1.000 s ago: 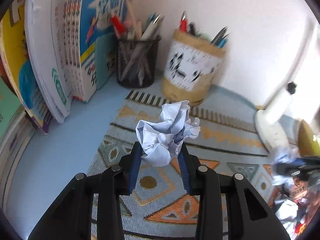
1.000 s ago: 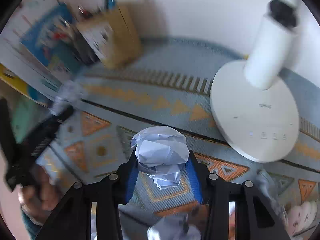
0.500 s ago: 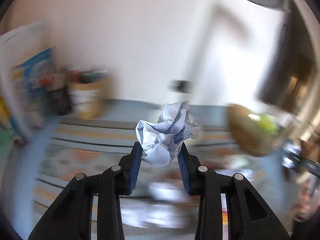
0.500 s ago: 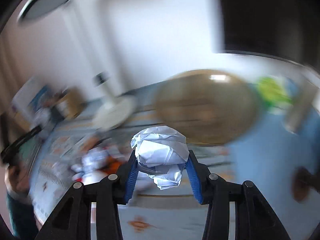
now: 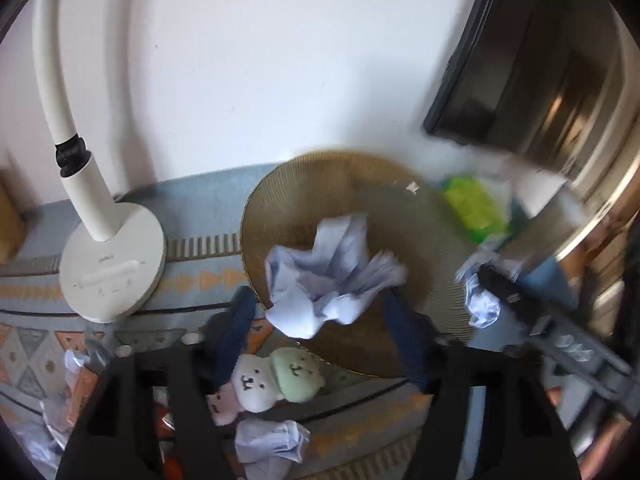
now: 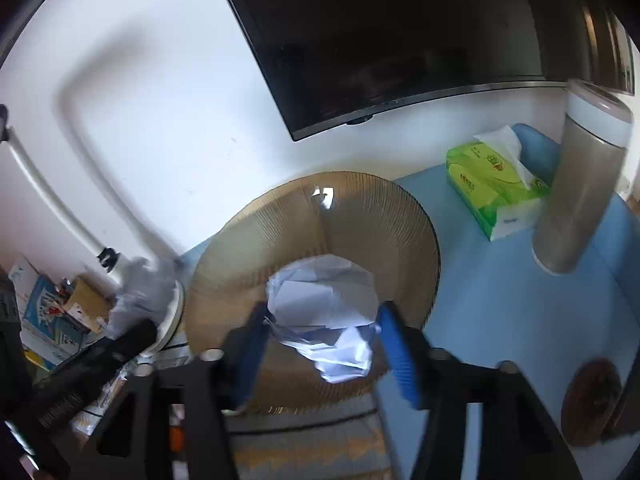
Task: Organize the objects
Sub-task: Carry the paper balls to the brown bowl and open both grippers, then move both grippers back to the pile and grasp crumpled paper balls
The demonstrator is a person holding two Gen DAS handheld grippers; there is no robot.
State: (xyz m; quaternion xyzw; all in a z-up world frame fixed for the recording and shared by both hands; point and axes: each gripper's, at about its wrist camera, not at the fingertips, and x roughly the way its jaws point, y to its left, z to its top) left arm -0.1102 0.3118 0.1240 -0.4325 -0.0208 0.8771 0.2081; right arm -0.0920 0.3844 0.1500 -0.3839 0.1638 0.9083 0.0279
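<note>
Both tongs opening: left tongs [image 5: 320, 320]; right tongs [image 6: 320, 344]; paper balls [image 5: 332, 276] unclamped between blue pads.

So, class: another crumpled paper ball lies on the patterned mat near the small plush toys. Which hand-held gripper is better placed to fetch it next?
Left. Its hand-held gripper, jaws opening over the brown basket, looks down on that paper ball beside the plush toys; the right view shows neither.

Home desk corner, white desk lamp [image 5: 108, 272], wall-mounted dark screen [image 6: 400, 32], green tissue box [image 6: 492, 188], plush toys [image 5: 276, 380], patterned mat [image 5: 32, 344]
</note>
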